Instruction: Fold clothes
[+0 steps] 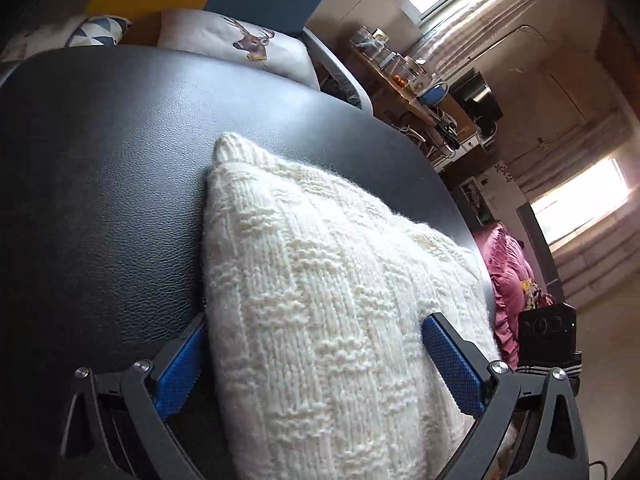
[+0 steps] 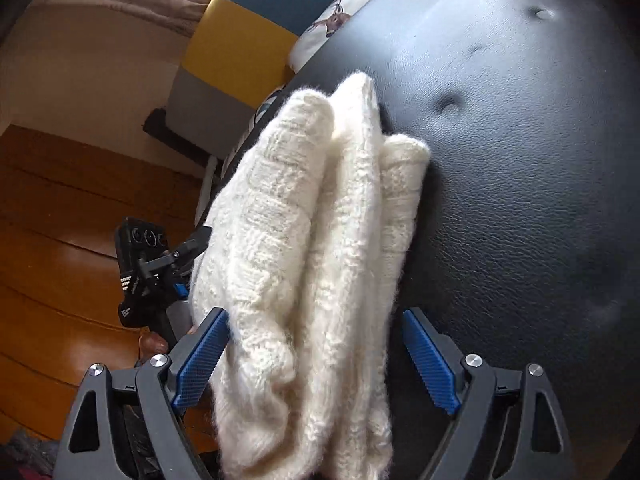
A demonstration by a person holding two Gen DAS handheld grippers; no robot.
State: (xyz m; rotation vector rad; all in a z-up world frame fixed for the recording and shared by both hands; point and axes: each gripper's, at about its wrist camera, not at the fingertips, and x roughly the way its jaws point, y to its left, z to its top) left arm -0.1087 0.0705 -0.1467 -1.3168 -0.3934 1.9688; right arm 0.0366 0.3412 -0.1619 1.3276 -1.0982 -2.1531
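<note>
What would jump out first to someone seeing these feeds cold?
The cream knitted sweater, folded into thick layers on the black leather surface, fills both views. The left gripper and right gripper each straddle it with blue pads wide apart. Behind sits a deer-print cushion.

- Right gripper (image 2: 316, 356) jaws spread wide around folded cream knit sweater (image 2: 316, 240).
- Sweater lies on black leather seat (image 2: 520, 200).
- Left gripper (image 2: 176, 264) at 9 o'clock.
</note>
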